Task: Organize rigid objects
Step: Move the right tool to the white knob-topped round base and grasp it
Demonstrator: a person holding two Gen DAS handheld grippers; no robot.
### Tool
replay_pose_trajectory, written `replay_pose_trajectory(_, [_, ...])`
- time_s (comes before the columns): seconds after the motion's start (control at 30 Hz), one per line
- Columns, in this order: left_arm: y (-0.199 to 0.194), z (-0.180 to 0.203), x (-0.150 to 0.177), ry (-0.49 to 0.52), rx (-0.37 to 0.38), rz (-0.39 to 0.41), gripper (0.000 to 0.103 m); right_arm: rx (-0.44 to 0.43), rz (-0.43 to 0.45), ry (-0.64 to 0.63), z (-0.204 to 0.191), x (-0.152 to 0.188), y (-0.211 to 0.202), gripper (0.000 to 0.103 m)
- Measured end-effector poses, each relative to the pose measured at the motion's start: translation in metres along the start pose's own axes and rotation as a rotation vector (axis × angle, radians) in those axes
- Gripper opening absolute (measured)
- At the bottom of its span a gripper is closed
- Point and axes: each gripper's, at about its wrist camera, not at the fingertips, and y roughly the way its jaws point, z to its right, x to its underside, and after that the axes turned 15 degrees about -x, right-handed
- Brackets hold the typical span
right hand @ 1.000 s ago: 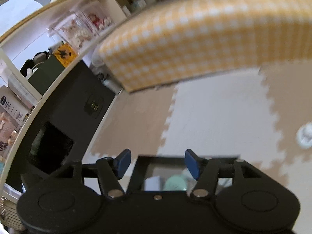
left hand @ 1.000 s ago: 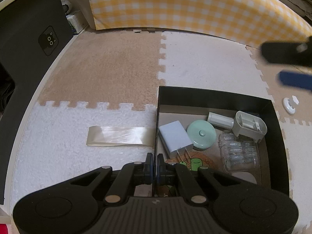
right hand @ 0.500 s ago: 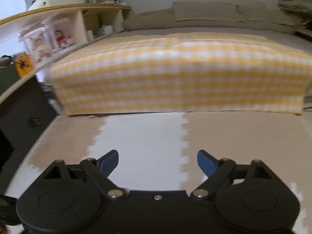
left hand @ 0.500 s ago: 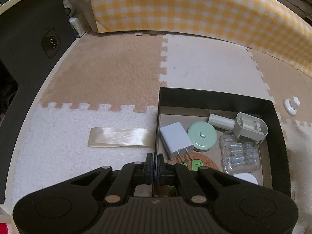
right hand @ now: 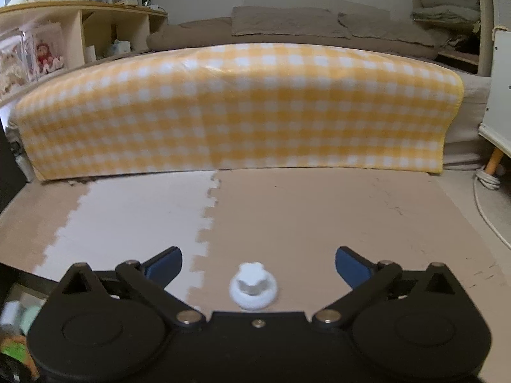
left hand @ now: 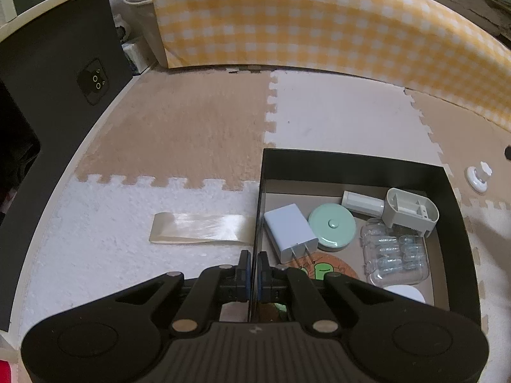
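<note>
A black box (left hand: 351, 162) sits on the foam floor mat and holds a white charger (left hand: 289, 225), a mint round case (left hand: 332, 226), a white tube (left hand: 362, 201), a grey plastic holder (left hand: 410, 212) and a clear case (left hand: 394, 257). My left gripper (left hand: 253, 260) is shut on the box's left wall. A small white round knob (right hand: 253, 286) lies on the tan mat, right of the box in the left wrist view (left hand: 477, 175). My right gripper (right hand: 258, 263) is open, the knob lying low between its fingers.
A strip of clear tape (left hand: 201, 228) lies on the white mat left of the box. A yellow checked cover (right hand: 236, 111) hangs over the bed at the back. A black panel (left hand: 57, 63) stands at the left. A white cable (right hand: 485, 191) runs along the right.
My right gripper swung away from above the box to the right and lowered toward the white knob, opening wider. My left gripper has stayed shut on the box wall.
</note>
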Motion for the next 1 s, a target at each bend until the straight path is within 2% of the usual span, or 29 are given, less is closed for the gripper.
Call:
replay_pose_trajectory(0.27, [-0.003,0.003,0.006,0.012,-0.017,0.041,0.003,0.022,0.036,0.014,0.015,0.023,0.01,0.103])
replay_pose_trajectory(0.5, [-0.004,0.004,0.008,0.006,-0.023,0.052,0.003,0.058,-0.059,0.012,0.021,0.036,0.03,0.103])
replay_pose_trajectory(0.77, [-0.004,0.005,0.01,-0.008,-0.031,0.056,0.003,0.049,-0.101,-0.001,0.018,0.044,0.045,0.103])
replay_pose_trajectory(1.0, [-0.004,0.005,0.009,-0.013,-0.031,0.053,0.003,0.02,-0.102,-0.01,0.01,0.044,0.056,0.085])
